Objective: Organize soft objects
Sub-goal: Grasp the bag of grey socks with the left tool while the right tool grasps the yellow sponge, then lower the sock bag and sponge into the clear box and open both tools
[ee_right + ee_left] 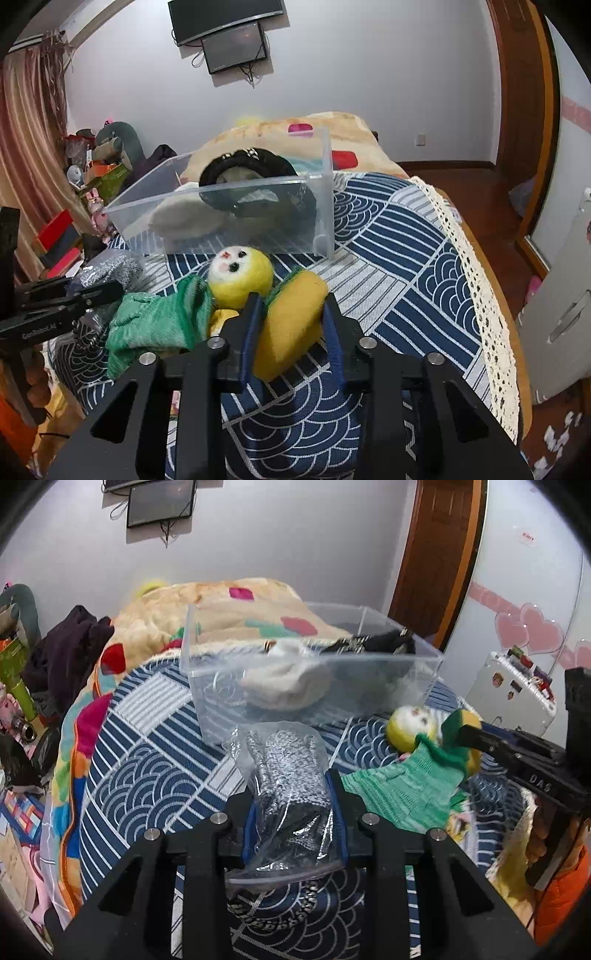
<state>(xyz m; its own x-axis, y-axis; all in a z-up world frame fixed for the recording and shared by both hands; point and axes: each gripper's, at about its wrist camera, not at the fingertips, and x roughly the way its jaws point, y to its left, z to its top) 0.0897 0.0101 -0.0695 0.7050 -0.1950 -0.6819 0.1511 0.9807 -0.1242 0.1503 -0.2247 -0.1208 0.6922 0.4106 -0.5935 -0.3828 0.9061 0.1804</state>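
Left wrist view: left claw (293,808) clamped on bagged grey glove (288,771), held above bed (155,738) with blue wave-patterned cover. Clear bin (314,672) seen just beyond, white plush (288,686) and black item (373,642) inside. Yellow doll (410,725) and green cloth (399,786) lying right of bag. Right claw (469,738) seen gripping sponge (461,723).

Right wrist view: right claw (291,325) clamped on yellow-green sponge (291,321), raised over bed. Doll touched by cloth, both just left of sponge. Bin behind them. Left claw (110,291) seen at left edge, grey bag beside it.
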